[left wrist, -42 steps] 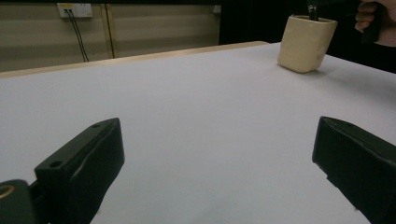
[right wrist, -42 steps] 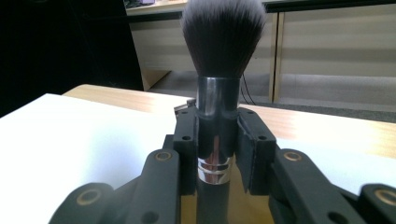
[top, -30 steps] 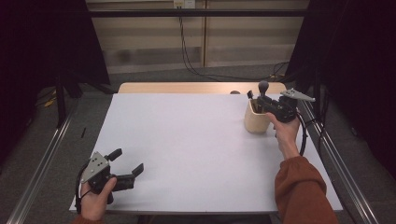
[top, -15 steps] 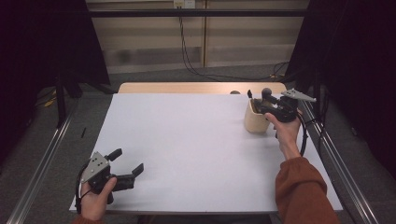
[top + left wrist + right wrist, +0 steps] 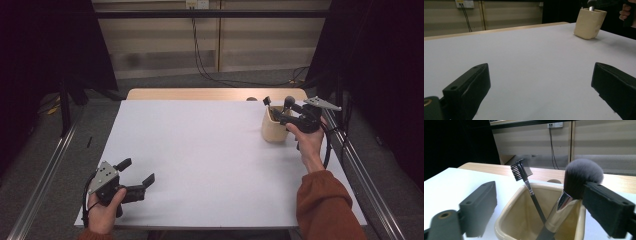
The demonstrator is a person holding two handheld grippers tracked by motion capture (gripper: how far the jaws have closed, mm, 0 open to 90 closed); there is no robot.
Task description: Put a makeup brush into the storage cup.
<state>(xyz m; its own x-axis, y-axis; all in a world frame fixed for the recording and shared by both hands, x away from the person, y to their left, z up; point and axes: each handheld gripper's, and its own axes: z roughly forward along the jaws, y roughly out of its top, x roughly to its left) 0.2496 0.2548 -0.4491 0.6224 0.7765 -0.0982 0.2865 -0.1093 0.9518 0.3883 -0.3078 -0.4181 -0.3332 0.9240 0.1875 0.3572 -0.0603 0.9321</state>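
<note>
High view looks down the table (image 5: 210, 150); both gripper views, low, share the cup (image 5: 589, 23).

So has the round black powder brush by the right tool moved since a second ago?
Yes. The round black powder brush has sunk slightly toward the cream ceramic holder's rim, and it now stands inside. The right tool has just been opening around it.

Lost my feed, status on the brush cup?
Right tongs open, jaws just opened, straddling powder brush. Brush and brow comb stand in cream cup. Left tongs open, idle. Nothing in the way.
</note>
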